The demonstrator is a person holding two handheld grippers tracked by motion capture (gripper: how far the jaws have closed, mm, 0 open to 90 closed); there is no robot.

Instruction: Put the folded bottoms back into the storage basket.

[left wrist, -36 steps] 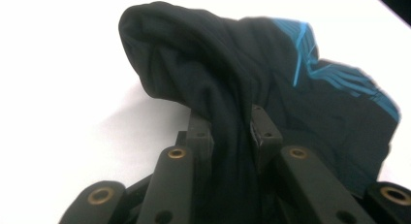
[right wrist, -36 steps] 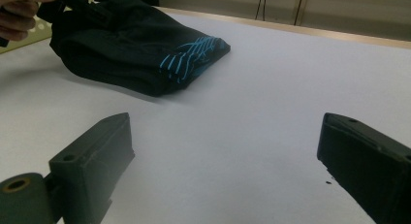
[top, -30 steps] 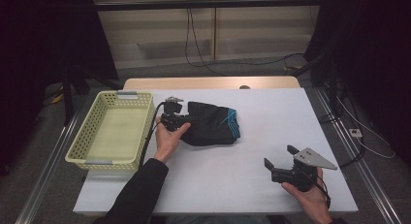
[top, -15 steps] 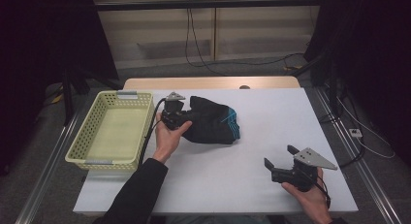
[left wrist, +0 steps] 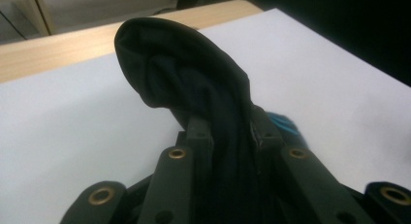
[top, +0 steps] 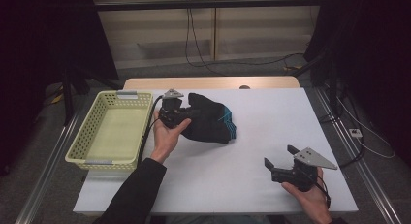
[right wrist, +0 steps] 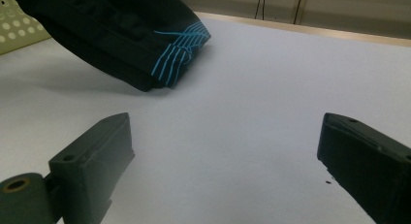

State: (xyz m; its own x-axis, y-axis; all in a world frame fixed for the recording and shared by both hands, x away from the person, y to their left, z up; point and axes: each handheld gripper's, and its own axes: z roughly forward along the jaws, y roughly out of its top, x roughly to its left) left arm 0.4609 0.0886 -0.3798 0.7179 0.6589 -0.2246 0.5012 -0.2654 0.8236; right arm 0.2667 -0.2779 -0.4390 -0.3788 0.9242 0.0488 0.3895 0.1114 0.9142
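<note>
Sitting at the far left of the white table (top: 252, 151) is one pale yellow basket (top: 112, 130), just beside the left gripper's outer side. One dark garment (top: 208, 122) with light blue stripes at its edge lies near the table's middle, and there are two grippers, one in each hand.

The left gripper (top: 184, 113), held in the left hand (top: 167, 134), has its jaws pressed onto a fold of the garment. In the left gripper view the black cloth (left wrist: 194, 83) rises out from between the two jaws and bunches into a rounded hump just ahead of them, with a bit of blue showing to the right of the jaws.

The right gripper (top: 281, 161) sits in the right hand (top: 310, 197), well apart from the garment. Its jaws are spread wide with nothing between them, hovering over bare table. Ahead of it and to its left, the garment's striped corner (right wrist: 177, 52) rests on the table.
</note>
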